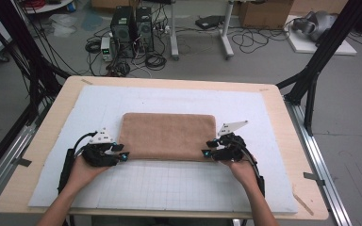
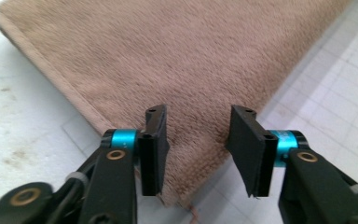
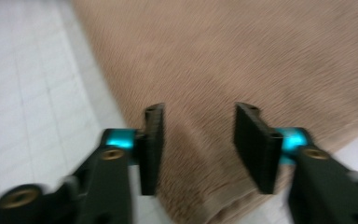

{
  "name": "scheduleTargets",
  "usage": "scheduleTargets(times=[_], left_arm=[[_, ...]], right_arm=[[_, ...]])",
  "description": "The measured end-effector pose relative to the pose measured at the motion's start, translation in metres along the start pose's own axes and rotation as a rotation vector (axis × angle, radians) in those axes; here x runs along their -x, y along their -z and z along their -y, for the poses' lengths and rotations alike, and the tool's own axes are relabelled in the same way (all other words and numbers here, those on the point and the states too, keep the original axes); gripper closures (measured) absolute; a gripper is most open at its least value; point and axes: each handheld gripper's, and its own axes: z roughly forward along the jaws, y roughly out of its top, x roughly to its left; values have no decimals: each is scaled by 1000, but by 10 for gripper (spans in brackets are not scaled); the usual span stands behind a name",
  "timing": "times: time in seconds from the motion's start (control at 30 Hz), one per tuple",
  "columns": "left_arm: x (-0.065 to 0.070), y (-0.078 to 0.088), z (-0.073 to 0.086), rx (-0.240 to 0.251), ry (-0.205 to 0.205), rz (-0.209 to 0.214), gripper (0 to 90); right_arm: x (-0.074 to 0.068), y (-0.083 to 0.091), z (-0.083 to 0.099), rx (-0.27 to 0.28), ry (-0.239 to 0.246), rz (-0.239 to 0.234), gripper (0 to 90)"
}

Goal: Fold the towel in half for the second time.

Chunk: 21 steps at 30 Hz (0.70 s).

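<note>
A folded tan towel (image 1: pixel 168 135) lies flat in the middle of the white grid mat (image 1: pixel 169 186). My left gripper (image 1: pixel 122 151) sits at the towel's near left corner, jaws apart. In the left gripper view that corner of the towel (image 2: pixel 168 70) lies under and between the open jaws of the left gripper (image 2: pixel 196 149), with the pads clear of the cloth. My right gripper (image 1: pixel 207 148) is at the near right corner. The right gripper view, blurred, has the towel (image 3: pixel 242 60) beneath the spread jaws of the right gripper (image 3: pixel 198 147), which pinch nothing.
The mat covers a wooden table (image 1: pixel 283 110) with black frame posts at both sides. Beyond the far edge, on the floor, stand computer towers (image 1: pixel 132 30), cables and cardboard boxes (image 1: pixel 264 13). Bare mat lies in front of the towel.
</note>
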Motion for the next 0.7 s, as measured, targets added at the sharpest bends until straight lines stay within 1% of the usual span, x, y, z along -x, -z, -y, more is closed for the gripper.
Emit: scheduleTargets(times=[0.03,0.07,0.13,0.17,0.27,0.3,0.4,0.57,0.7], left_arm=[[-1,0,-1,11,9,-4,526],[-1,1,-2,17,16,-6,498],[-2,2,-4,32,26,-14,454],[-2,3,-4,40,32,-14,433],[-2,5,-6,50,39,-14,379],[-2,6,-6,58,41,-17,368],[-1,8,-6,58,40,-21,335],[0,10,-6,63,30,-19,323],[1,11,-6,66,36,-20,317]], right_arm=[[1,1,-2,0,-13,20,384],[1,1,-4,9,-18,30,366],[1,1,-5,25,-27,47,303],[1,1,-6,21,-33,50,295],[-2,0,-6,13,-22,69,255],[-3,-1,-6,12,-23,71,247],[-5,-1,-7,17,-14,81,223],[-9,1,-8,18,-8,81,215],[-9,4,-7,28,-12,93,204]])
